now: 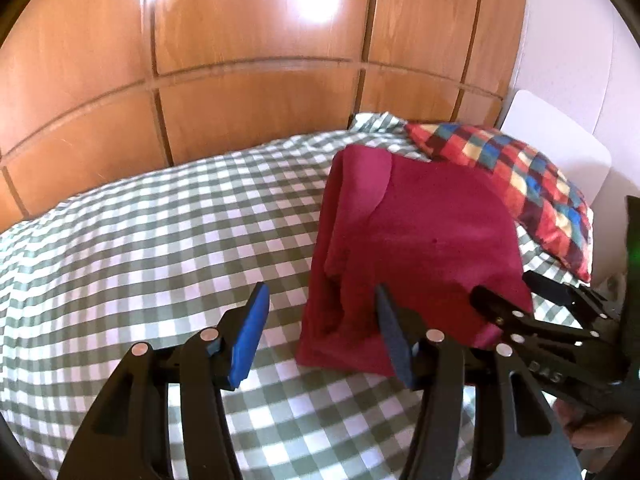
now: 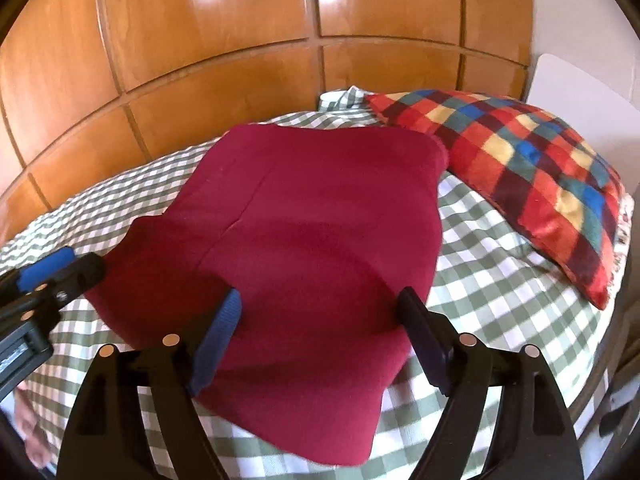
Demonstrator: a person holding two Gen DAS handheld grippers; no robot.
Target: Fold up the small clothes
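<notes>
The left gripper (image 1: 320, 300) has black plastic arms studded with round silver rivets; each of its fingers (image 1: 250, 338) carries a blue ribbed pad. The right gripper (image 2: 320, 308) is built alike (white lettering marks its black body, seen from the left wrist).

The left gripper (image 1: 320, 300) is pointing forward and down, its jaws standing apart with nothing between them; one blue pad (image 1: 248, 340) is showing on the left finger, and the right finger is showing only a dark edge. The right gripper (image 2: 320, 300) is tilting down as well, its jaws spread wide and pressing on nothing. Each gripper is showing at the edge of the other's view, the two sitting close side by side. A bit of hand (image 1: 600, 434) is showing beneath the right gripper.
</notes>
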